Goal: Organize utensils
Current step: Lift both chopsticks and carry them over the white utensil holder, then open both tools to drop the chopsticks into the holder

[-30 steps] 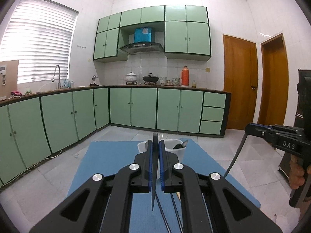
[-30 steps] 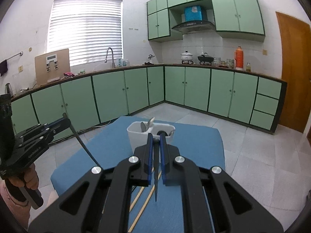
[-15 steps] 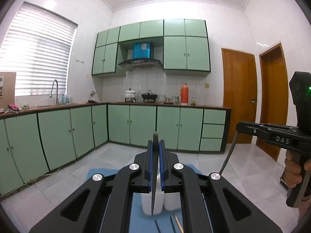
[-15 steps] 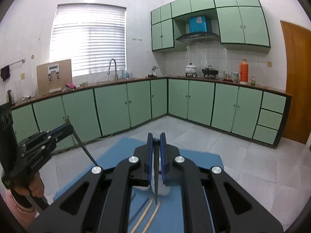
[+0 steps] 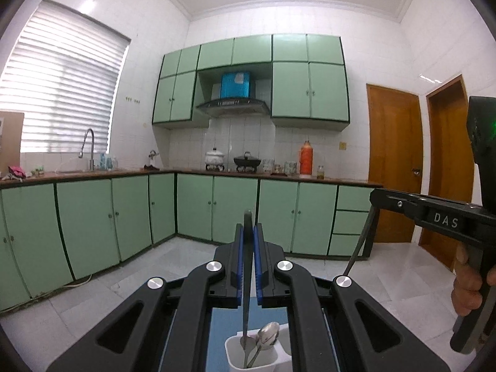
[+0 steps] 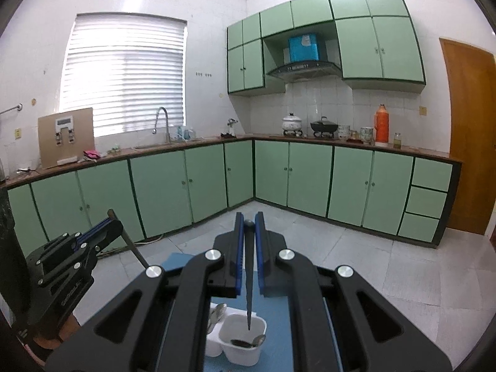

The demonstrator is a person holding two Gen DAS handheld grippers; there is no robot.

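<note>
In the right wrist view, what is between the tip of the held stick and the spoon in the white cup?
Nothing: the right wrist view shows only bare cup interior between the stick tip and the spoon.

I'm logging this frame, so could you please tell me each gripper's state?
Left gripper: closed on a dark utensil.
Right gripper: closed on a dark pointed utensil.

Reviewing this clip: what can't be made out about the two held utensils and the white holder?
- Left wrist view: the holder is cut off by the bottom edge and flanked by the left hand-held gripper.
- Right wrist view: the type of dark utensil in the right hand-held gripper is unclear; only a thin tapering shaft shows.
- Both views: the blue mat is mostly hidden by the gripper bodies.
</note>
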